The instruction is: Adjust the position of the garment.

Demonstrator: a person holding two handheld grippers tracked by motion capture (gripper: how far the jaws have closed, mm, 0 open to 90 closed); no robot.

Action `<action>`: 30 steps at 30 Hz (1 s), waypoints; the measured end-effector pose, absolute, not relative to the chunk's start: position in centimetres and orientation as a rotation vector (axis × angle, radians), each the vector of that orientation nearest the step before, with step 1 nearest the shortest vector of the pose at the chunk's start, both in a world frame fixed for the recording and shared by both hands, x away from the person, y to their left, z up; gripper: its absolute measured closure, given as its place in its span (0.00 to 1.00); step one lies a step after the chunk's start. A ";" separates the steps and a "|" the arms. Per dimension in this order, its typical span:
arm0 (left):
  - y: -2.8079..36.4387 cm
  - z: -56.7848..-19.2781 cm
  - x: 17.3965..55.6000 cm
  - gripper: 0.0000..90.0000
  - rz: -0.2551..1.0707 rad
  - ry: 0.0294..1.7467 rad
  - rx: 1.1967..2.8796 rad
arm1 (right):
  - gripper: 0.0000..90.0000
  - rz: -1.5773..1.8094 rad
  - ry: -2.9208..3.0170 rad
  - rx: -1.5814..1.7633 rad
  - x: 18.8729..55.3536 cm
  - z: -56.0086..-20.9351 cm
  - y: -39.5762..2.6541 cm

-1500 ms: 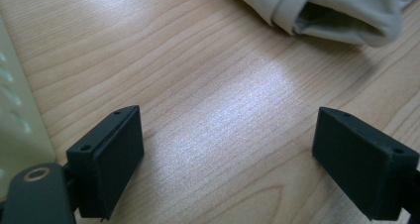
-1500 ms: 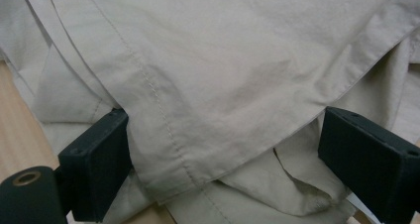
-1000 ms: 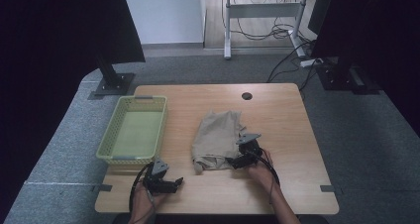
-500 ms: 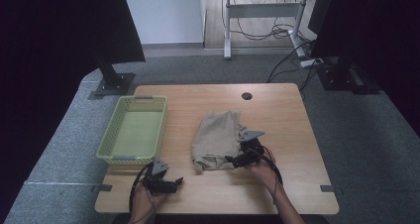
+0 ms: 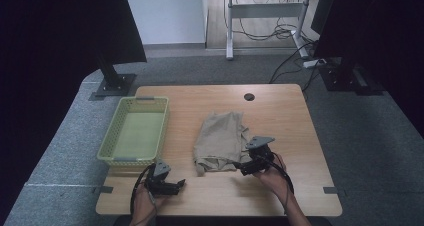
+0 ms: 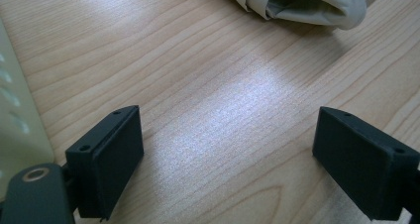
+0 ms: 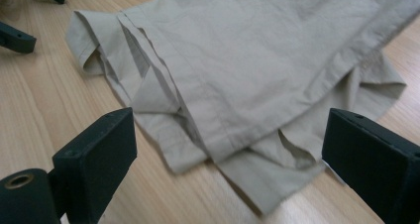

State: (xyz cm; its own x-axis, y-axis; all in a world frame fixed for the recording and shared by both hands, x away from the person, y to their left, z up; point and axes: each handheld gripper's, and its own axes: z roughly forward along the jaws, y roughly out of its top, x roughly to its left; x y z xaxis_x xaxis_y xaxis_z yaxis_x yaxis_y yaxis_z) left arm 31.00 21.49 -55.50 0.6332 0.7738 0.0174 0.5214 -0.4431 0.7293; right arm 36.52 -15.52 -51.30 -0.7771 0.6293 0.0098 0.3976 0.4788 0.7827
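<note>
Beige folded cloth [image 5: 221, 138] lies on the middle of the wooden table [image 5: 290, 111], and the right gripper [image 5: 239, 165] sits just off its near right corner, jaws spread wide and holding nothing. In the right gripper view the loose layered corner of the cloth lies between and just beyond the two black jaws, with the folded hem running away toward the far left; that aim suggests the person is lining up a pinch on the corner layers, probably to lift or fold the garment further. The left gripper [image 5: 176, 185] rests near the table's near edge, left of the cloth and well apart from it, its jaws likewise wide open over bare wood, with nothing between them; in the left gripper view the cloth's near end peeks in at the far side. It seems parked there to leave room until a second hold is wanted. Further left, the pale green plastic basket [image 5: 111, 145] stands empty, a likely destination for the cloth.
</note>
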 end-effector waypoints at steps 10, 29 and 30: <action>21.5 -55.5 31.0 0.13 0.458 1.008 2.145 | 0.07 1.169 2.430 0.910 34.5 -51.3 -17.5; 21.5 -55.5 31.0 0.13 0.461 1.014 2.140 | 0.07 1.126 2.354 1.019 31.1 -53.3 -22.6; 21.5 -55.5 31.0 0.13 0.461 1.014 2.140 | 0.07 1.122 2.350 1.029 31.0 -53.6 -22.8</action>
State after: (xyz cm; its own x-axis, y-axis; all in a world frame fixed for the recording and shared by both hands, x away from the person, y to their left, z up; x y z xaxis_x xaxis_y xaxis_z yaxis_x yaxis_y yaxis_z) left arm 31.02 21.52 -55.50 0.6278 0.7782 0.0161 0.5238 -0.4376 0.7308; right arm 30.97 -22.83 -53.55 -0.6799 0.7333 0.0053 0.4649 0.4255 0.7764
